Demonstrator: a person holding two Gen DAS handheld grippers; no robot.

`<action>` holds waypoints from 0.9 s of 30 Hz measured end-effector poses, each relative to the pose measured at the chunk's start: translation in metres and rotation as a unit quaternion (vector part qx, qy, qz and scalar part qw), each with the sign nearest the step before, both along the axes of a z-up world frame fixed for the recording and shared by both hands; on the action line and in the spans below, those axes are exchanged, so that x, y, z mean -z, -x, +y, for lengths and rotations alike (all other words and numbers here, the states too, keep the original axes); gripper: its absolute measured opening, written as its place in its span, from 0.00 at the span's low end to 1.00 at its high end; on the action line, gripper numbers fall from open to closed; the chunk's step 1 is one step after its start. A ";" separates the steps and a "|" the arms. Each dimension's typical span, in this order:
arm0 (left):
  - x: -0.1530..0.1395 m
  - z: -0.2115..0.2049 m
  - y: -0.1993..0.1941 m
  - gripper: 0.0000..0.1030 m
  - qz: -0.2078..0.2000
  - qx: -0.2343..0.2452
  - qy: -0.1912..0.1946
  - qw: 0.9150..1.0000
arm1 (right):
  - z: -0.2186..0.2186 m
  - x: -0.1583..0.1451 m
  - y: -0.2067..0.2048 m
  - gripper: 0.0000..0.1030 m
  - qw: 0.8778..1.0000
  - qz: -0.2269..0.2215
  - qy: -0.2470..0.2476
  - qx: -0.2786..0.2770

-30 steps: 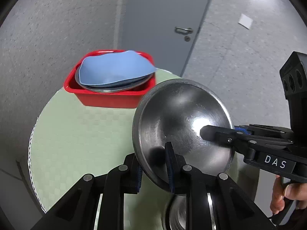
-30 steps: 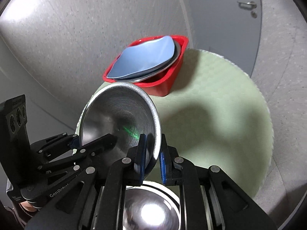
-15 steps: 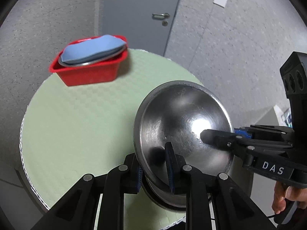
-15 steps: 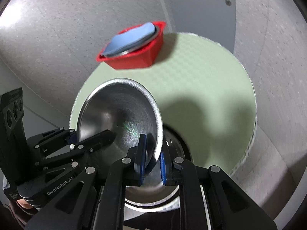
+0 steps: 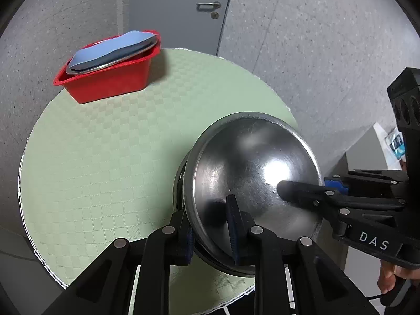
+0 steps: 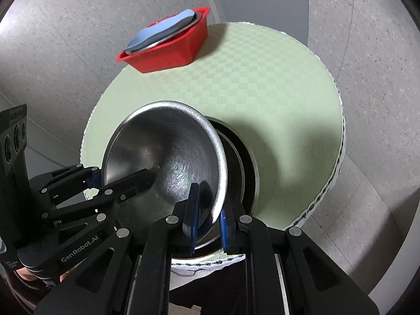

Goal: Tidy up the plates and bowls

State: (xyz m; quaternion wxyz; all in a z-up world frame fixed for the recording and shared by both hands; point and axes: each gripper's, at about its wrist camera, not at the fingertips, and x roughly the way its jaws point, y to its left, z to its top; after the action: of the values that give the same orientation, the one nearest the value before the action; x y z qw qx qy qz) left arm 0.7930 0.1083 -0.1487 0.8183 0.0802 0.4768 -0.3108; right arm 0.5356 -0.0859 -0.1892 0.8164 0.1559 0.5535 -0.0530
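Both grippers hold one steel bowl [image 5: 252, 176] by opposite sides of its rim, tilted, just above a second steel bowl [image 6: 244, 162] that rests on the round green table [image 5: 105, 157]. My left gripper [image 5: 210, 225] is shut on the near rim; my right gripper [image 6: 207, 218] is shut on the rim too, and it shows in the left wrist view [image 5: 302, 191]. The held bowl also shows in the right wrist view [image 6: 162, 157]. A red tub [image 5: 105, 78] at the table's far side holds a steel plate and a blue plate [image 5: 113, 50].
The red tub also shows in the right wrist view [image 6: 168, 52]. The table's white edge [image 6: 338, 157] is close on the near and right sides. A grey door [image 5: 178, 10] and speckled walls stand behind.
Both grippers have pulled back and lowered with the bowl. The red tub looks farther away, and the held bowl now hangs over the lower bowl on the table.
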 end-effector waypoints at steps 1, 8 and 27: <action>0.002 -0.001 0.000 0.19 0.000 0.002 -0.002 1.000 | 0.000 0.002 0.000 0.14 1.000 0.003 0.001 0.000; 0.004 -0.012 0.001 0.20 -0.006 0.006 -0.006 1.000 | -0.003 0.004 0.002 0.16 1.000 0.008 0.003 0.007; 0.002 -0.015 0.016 0.36 -0.011 0.009 -0.014 1.000 | 0.003 -0.005 0.012 0.21 1.000 0.006 0.007 0.013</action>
State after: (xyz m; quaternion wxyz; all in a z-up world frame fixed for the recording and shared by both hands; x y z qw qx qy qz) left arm 0.7772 0.0930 -0.1506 0.8196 0.0995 0.4710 -0.3107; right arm 0.5238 -0.0832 -0.1844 0.8136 0.1569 0.5556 -0.0684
